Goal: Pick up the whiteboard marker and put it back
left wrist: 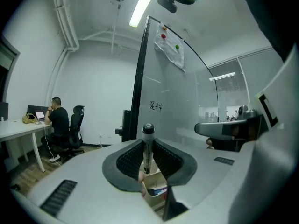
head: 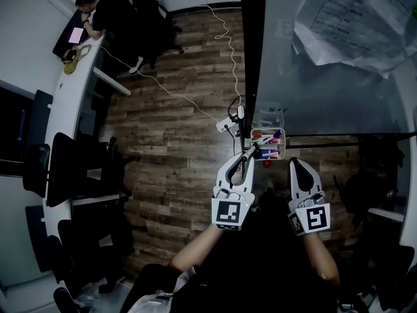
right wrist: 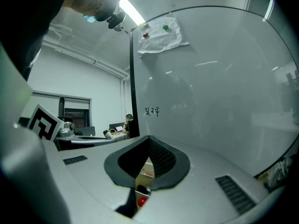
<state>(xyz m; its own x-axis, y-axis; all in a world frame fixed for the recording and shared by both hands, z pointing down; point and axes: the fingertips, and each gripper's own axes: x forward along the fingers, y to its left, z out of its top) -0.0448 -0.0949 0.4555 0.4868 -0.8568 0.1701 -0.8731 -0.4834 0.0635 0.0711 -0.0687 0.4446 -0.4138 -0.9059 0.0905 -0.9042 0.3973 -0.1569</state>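
My left gripper (head: 242, 165) is shut on a black whiteboard marker (head: 247, 156), which stands upright between its pads (left wrist: 148, 146) with the cap end up. Just ahead of it and lower, a small clear tray (head: 268, 143) holding several coloured markers hangs at the bottom edge of the whiteboard (head: 326, 77). In the left gripper view the tray (left wrist: 156, 189) shows under the jaws, with the whiteboard (left wrist: 182, 101) behind. My right gripper (head: 300, 169) hovers to the right of the tray; its jaws (right wrist: 148, 146) are shut and hold nothing.
A person (head: 98, 12) sits at a long white desk (head: 68, 103) on the far left, with several office chairs (head: 71, 168) beside it. A power strip (head: 227, 124) and white cable lie on the wood floor. Paper (head: 352, 18) is pinned high on the whiteboard.
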